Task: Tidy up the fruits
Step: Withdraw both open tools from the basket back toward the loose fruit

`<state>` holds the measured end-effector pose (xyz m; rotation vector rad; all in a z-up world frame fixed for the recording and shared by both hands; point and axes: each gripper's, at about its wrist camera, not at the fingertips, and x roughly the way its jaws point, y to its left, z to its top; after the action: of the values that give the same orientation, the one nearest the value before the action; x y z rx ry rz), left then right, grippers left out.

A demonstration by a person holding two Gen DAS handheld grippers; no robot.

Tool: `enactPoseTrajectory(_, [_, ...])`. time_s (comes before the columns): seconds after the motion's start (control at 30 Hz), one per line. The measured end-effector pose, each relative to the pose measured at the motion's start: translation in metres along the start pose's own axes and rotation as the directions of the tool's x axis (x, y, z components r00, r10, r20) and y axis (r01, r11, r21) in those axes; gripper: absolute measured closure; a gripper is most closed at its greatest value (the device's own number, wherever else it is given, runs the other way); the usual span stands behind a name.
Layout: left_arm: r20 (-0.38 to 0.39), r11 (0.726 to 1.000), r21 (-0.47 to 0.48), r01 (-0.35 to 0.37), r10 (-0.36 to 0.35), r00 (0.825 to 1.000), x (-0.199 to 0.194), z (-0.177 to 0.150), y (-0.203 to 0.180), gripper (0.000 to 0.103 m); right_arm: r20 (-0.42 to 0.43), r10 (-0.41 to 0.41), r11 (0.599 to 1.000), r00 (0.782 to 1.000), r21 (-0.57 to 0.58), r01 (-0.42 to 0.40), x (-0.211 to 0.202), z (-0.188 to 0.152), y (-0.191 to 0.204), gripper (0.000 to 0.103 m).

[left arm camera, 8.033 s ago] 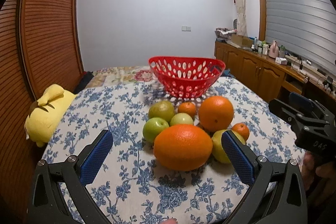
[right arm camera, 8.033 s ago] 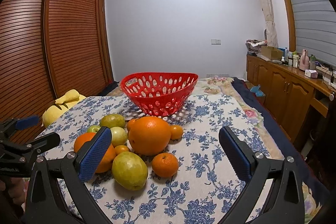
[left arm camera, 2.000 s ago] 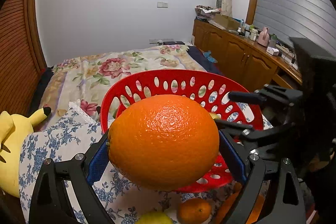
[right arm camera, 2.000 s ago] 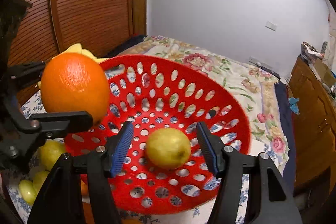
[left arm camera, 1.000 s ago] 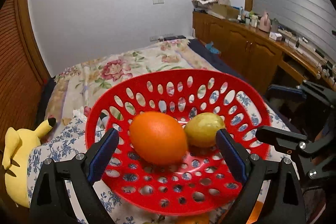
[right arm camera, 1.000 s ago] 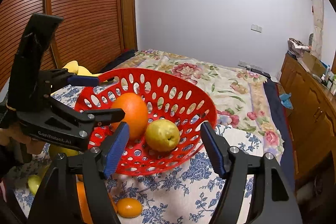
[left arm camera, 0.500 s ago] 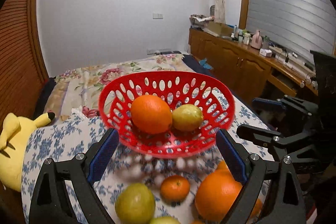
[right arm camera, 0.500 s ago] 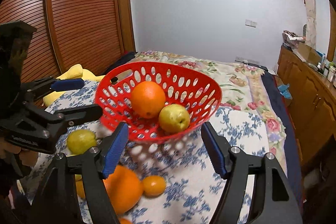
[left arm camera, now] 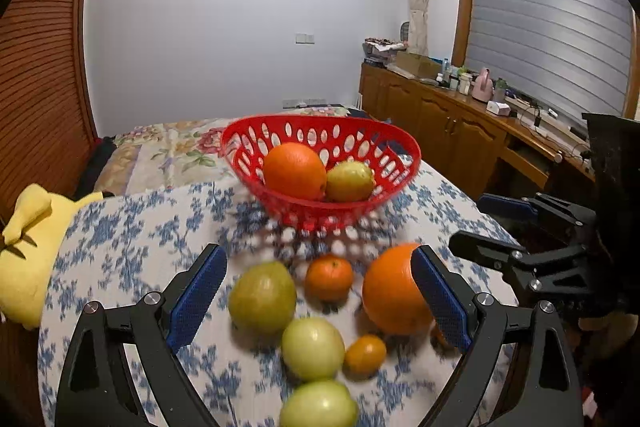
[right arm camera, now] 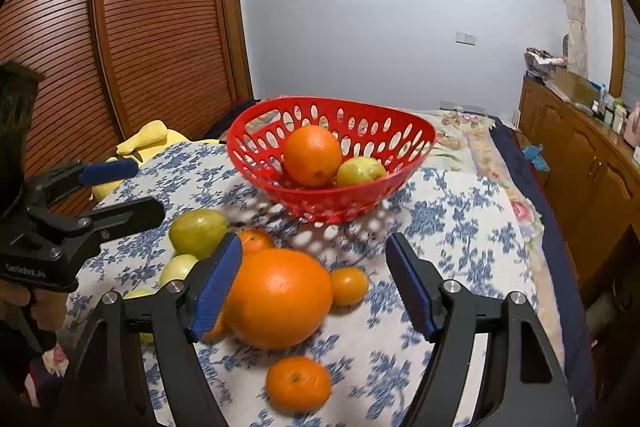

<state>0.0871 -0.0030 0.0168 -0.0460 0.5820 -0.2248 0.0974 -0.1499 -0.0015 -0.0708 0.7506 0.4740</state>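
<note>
The left gripper (left arm camera: pixel 316 301) and right gripper (right arm camera: pixel 314 285) both hang released and empty above loose fruit; an orange (left arm camera: pixel 294 171) and pear (left arm camera: pixel 350 181) sit touching in the basket (left arm camera: pixel 384 141) toward the surface's (left arm camera: pixel 120 251) far edge.

A: Where does the left camera look from?

B: From low over the table, between its own fingers. The red basket (left arm camera: pixel 320 179) sits mid-frame, a bit far off.

A: And the right camera?

B: Same way, from the right, near the big orange (right arm camera: pixel 280 297). Both see the basket and the loose fruit.
</note>
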Motion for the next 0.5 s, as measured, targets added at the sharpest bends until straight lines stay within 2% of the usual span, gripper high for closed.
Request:
enactPoseTrajectory(0.23, [-0.029,1.000,-0.022,-0.017,0.016,0.999,-0.009,-0.031,0.003,0.008,-0.065,0.006,1.000,0.998,0.024,-0.004,0.013,-0.031,0.001,0.028])
enactPoseTrajectory(0.5, [-0.079,0.999,-0.042,-0.006,0.003,0.997,0.004,-0.055,0.003,0.008,-0.090,0.032,0.999,0.995,0.046,-0.028,0.011,-0.056,0.002,0.028])
